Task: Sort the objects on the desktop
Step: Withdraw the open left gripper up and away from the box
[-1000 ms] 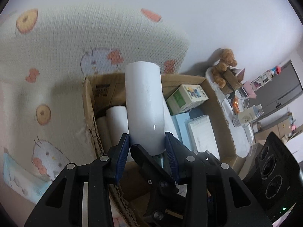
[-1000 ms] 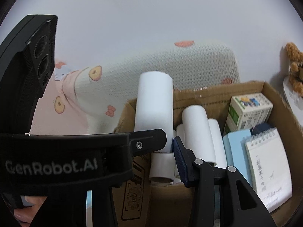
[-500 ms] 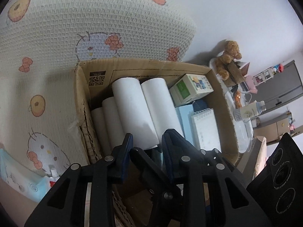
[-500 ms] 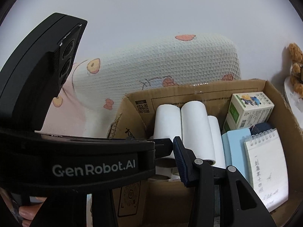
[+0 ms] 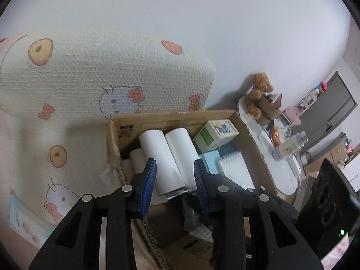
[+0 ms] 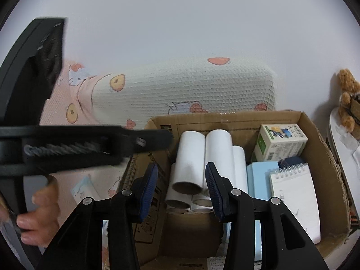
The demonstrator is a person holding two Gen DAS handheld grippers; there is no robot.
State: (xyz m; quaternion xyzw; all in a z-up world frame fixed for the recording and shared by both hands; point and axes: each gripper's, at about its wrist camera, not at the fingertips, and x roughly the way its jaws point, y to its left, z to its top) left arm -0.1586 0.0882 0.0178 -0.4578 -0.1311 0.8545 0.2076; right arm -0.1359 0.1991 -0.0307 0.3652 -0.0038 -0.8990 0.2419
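A cardboard box (image 5: 180, 118) (image 6: 319, 132) holds several white paper rolls (image 5: 160, 157) (image 6: 191, 157) stacked on their sides at its left end. A green and white carton (image 5: 214, 135) (image 6: 279, 145), a light blue pad (image 6: 258, 180) and a spiral notepad (image 5: 231, 168) (image 6: 294, 193) lie to their right. My left gripper (image 5: 175, 175) is open and empty, just above the near ends of the top rolls. My right gripper (image 6: 181, 187) is open and empty in front of the box. The left gripper's body (image 6: 67, 144) crosses the right wrist view.
A cream waffle blanket with cartoon prints (image 5: 90, 90) (image 6: 180, 90) lies behind and left of the box. A white round table (image 5: 270, 157) with a teddy bear (image 5: 258, 92), a bottle and small items stands to the right. A white wall is behind.
My left gripper carried a white roll down into the box, laid it on the stack, then opened and drew back. The right gripper stayed open by the box.
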